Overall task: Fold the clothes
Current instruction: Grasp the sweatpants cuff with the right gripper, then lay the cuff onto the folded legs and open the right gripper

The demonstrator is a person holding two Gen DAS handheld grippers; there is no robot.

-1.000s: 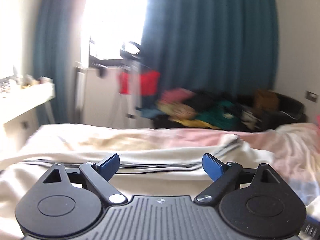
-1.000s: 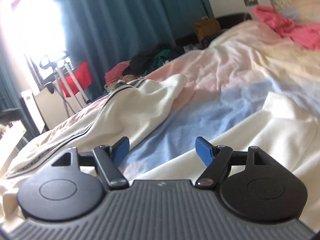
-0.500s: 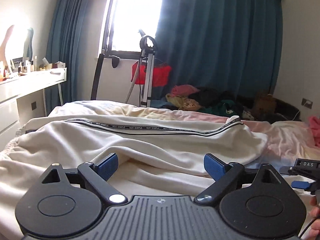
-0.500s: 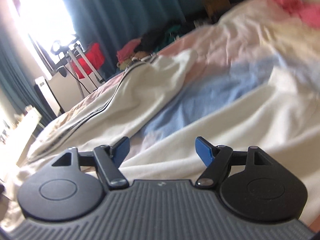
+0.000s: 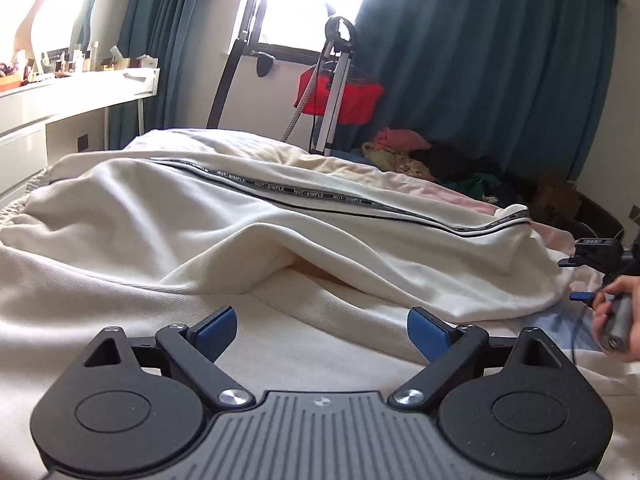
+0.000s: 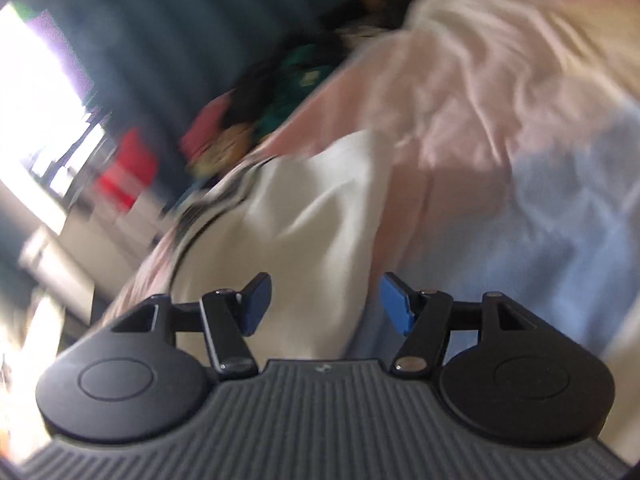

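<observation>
Cream garment (image 5: pixel 248 232) sprawled across bed (image 5: pixel 432 188). Left gripper (image 5: pixel 322 330) fingers (image 5: pixel 216 330) spread wide above cloth, holding nothing. Right gripper (image 6: pixel 324 306) at garment's far end, fingers closing, nothing pinched between them.

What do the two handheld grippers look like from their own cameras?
Both match: the left gripper and right gripper each have blue finger pads on black linkage arms with silver pivot screws, two round black housings, and a grey ribbed centre plate with a small round emblem. A thin dark cable trails by the hand.
</observation>
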